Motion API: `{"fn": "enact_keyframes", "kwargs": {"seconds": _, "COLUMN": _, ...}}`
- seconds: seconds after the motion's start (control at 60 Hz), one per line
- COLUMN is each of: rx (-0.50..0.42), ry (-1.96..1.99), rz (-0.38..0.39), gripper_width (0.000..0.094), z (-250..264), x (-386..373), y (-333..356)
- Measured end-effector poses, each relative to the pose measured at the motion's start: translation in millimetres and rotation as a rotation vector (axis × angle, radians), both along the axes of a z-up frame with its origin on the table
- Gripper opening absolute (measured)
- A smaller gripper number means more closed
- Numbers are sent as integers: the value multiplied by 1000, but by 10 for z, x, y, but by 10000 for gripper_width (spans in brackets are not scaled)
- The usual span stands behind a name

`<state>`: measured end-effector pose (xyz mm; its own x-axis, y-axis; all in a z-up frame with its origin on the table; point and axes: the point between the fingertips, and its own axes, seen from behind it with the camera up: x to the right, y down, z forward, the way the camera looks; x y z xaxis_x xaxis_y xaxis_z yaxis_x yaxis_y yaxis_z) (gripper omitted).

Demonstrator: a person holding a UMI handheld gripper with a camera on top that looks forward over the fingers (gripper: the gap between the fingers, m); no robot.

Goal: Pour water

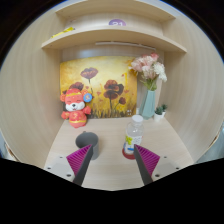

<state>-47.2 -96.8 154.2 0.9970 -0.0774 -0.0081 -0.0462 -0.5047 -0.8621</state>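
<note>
A clear plastic bottle (134, 135) with a pale label stands upright on a red coaster on the wooden desk (110, 165), just ahead of my right finger. A dark grey cup (87, 141) stands just ahead of my left finger (81, 158). My gripper (113, 158) is open and empty, its magenta pads spread wide with bare desk between them. Neither finger touches the bottle or the cup.
A fox plush (74, 107) stands at the back left before a flower painting (97, 88). A blue vase of pink flowers (149, 90) and a small plant pot (160, 113) stand at the back right. Shelves (110, 38) hang above.
</note>
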Motion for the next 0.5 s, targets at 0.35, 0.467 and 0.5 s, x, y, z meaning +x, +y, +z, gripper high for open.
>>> {"fn": "enact_keyframes", "kwargs": {"seconds": 0.35, "rx": 95, "ry": -39, "rz": 11, "gripper_width": 840, "z": 696, "x": -308, "y": -101}}
{"fn": "enact_keyframes", "kwargs": {"seconds": 0.467, "rx": 104, "ry": -21, "rz": 5, "gripper_width": 835, "z": 731, "x": -394, "y": -176}}
{"fn": "enact_keyframes", "kwargs": {"seconds": 0.5, "rx": 101, "ry": -19, "rz": 6, "gripper_width": 836, "z": 732, "x": -413, "y": -200}}
